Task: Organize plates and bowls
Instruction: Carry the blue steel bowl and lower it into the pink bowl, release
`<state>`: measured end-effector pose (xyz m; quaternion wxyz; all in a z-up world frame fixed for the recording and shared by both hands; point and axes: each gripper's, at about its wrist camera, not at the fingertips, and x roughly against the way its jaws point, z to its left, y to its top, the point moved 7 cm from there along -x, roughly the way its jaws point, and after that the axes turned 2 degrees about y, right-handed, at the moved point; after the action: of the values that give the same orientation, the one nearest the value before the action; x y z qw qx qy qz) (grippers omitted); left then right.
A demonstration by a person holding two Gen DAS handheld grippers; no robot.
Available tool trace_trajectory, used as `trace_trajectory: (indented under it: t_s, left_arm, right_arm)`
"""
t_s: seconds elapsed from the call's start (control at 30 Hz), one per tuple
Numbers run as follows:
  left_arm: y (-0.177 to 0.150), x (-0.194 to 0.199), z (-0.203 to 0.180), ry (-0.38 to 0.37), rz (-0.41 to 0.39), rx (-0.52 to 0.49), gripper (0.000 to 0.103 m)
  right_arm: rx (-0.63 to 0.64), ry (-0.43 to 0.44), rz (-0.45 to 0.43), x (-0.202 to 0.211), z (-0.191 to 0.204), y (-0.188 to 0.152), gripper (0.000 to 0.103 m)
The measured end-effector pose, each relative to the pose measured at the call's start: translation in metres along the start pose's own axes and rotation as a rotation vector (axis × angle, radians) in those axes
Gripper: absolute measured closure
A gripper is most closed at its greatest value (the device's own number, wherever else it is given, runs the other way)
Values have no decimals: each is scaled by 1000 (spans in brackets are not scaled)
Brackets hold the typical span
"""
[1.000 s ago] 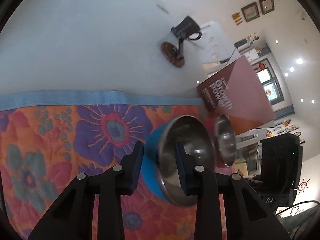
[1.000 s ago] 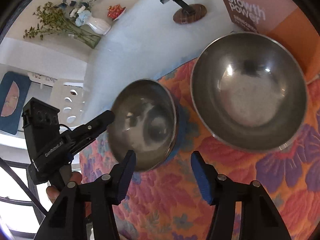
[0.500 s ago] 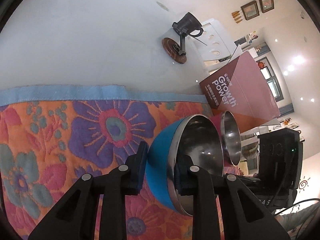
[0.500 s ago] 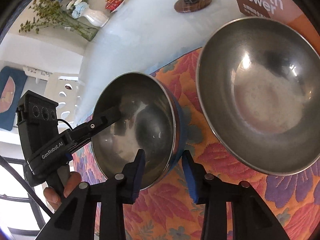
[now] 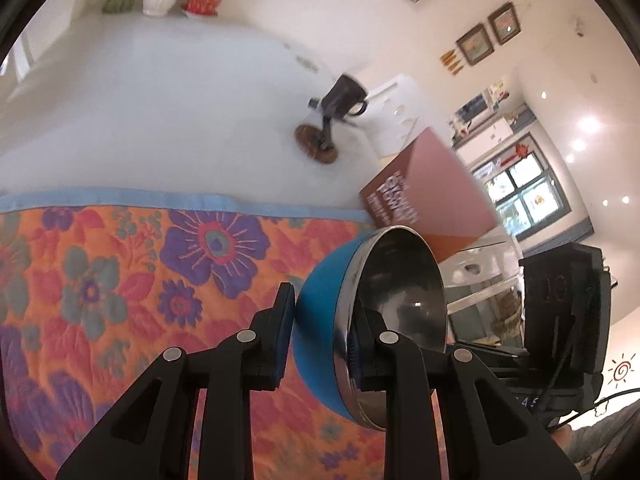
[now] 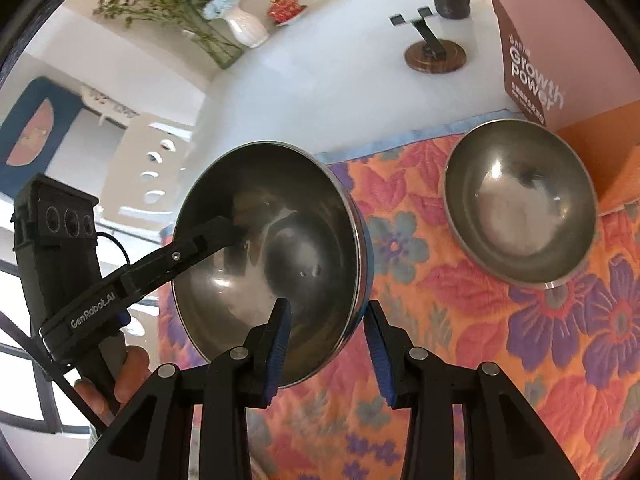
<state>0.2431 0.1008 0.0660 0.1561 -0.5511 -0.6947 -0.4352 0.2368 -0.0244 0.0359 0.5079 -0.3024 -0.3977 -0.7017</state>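
Left gripper (image 5: 320, 332): clamped on the rim of the blue bowl (image 5: 320, 300), one pad outside, one inside.
Right gripper (image 6: 326, 344): jaws just closed in, gripping the same bowl's near rim.
Blue bowl: lifted and tilted above the floral cloth (image 6: 500, 340).
Steel bowl (image 6: 520, 204): upright on the cloth, beside the brown box (image 6: 536, 48).

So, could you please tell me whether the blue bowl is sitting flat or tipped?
Tipped. The blue bowl is lifted off the floral cloth, its opening facing sideways, with both grippers clamped on its rim.
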Motion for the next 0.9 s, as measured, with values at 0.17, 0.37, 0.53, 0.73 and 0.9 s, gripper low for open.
trace_trajectory:
  t_s: [0.17,0.37,0.53,0.73,0.9]
  left_arm:
    - [-21,38,-26,6,-62,-9,83]
    - [-62,76,-68,3,-108,-49,82]
    - [-108,100,-102,-16,-126,-50,83]
    - [-152,117,-148,-39,-157,-71,82]
    - [-183,111,-181,-49,-143,-97,82]
  right_arm:
    - [47,15,-27,35,22,-26,66]
    - [48,43,-80,83,32,-73,66]
    - [39,50,-136,129,30,-126,66]
    - [12,30,-190,173,22,-183,65]
    - [-36,0,-205,196,5,-219,65]
